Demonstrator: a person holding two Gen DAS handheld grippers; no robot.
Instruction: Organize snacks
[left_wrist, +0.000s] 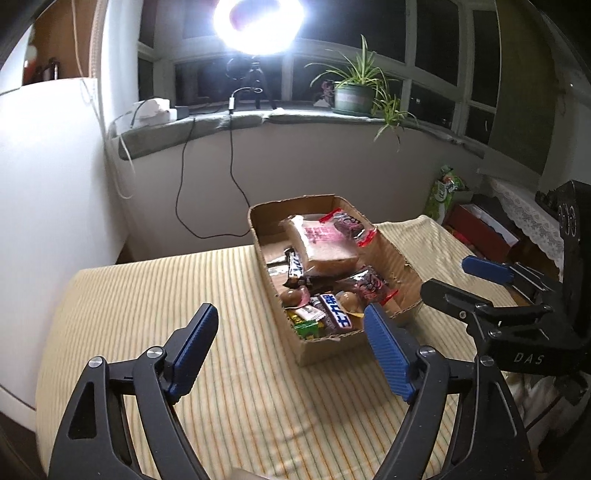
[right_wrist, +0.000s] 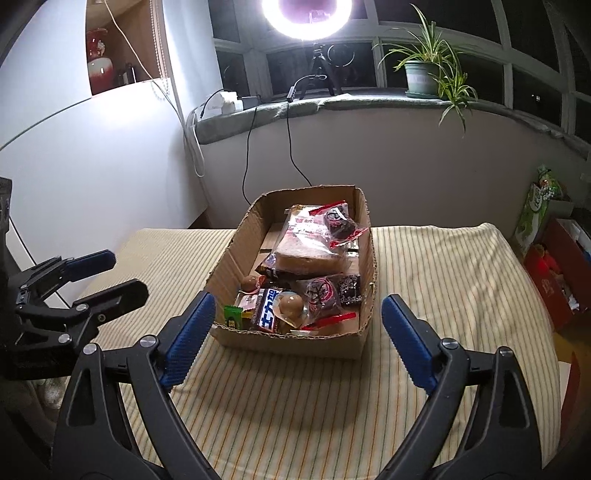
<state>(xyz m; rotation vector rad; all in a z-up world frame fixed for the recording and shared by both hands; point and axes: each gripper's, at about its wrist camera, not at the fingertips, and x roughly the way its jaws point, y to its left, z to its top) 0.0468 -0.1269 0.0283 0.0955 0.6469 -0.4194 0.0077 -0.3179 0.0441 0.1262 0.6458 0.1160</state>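
A shallow cardboard box (left_wrist: 325, 343) (right_wrist: 291, 341) sits on a yellow striped tablecloth (left_wrist: 147, 295) (right_wrist: 443, 266), full of snacks. A wrapped slice of bread (left_wrist: 325, 247) (right_wrist: 310, 247) lies on top. Snickers bars (left_wrist: 336, 312) (right_wrist: 267, 314), wrapped brown eggs (left_wrist: 291, 297) (right_wrist: 290, 304) and dark red-edged packets (left_wrist: 373, 286) (right_wrist: 325, 293) lie around it. My left gripper (left_wrist: 291, 347) is open and empty, above the cloth near the box's front left. My right gripper (right_wrist: 299, 338) is open and empty, just in front of the box; it also shows in the left wrist view (left_wrist: 465, 280).
A ring light (left_wrist: 255, 22) (right_wrist: 310, 14) on a tripod and a potted plant (left_wrist: 354, 92) (right_wrist: 424, 74) stand on the windowsill behind. Cables hang down the wall. Red boxes and a green bag (right_wrist: 535, 206) stand beyond the table's right edge. A white wall is at the left.
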